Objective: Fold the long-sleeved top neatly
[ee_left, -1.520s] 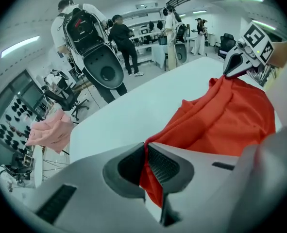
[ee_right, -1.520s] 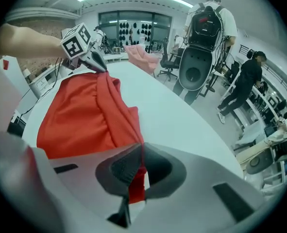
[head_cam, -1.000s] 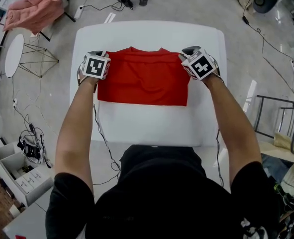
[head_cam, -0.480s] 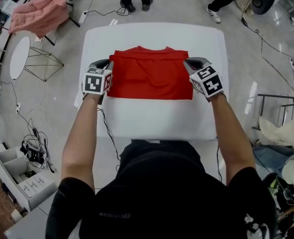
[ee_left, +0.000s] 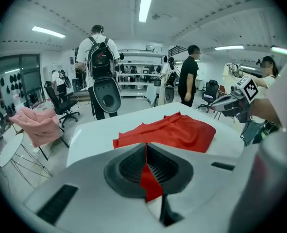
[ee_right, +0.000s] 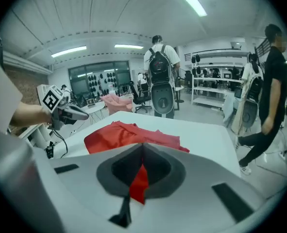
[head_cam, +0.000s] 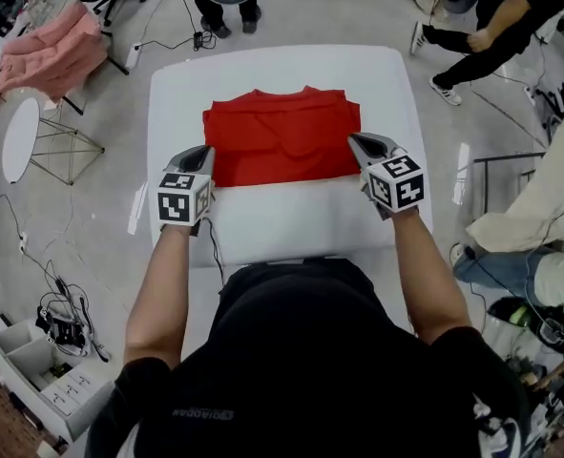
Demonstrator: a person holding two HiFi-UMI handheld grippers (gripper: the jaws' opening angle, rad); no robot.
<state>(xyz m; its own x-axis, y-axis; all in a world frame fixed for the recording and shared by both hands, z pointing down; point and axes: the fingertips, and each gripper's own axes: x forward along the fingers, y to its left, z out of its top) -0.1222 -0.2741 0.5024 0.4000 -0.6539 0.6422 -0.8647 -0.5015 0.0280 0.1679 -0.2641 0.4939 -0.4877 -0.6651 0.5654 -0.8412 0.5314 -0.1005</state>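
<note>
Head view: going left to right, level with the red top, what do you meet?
Round side table → left gripper → red top → right gripper. Both grippers pinch the top's near corners; the left's jaws have just closed.

I count two grippers, my left gripper (head_cam: 201,153) and my right gripper (head_cam: 360,143), one red top (head_cam: 282,134), one white table (head_cam: 282,222), one pink garment (head_cam: 48,51) upper left, and one round side table (head_cam: 19,139) at the left edge.
</note>
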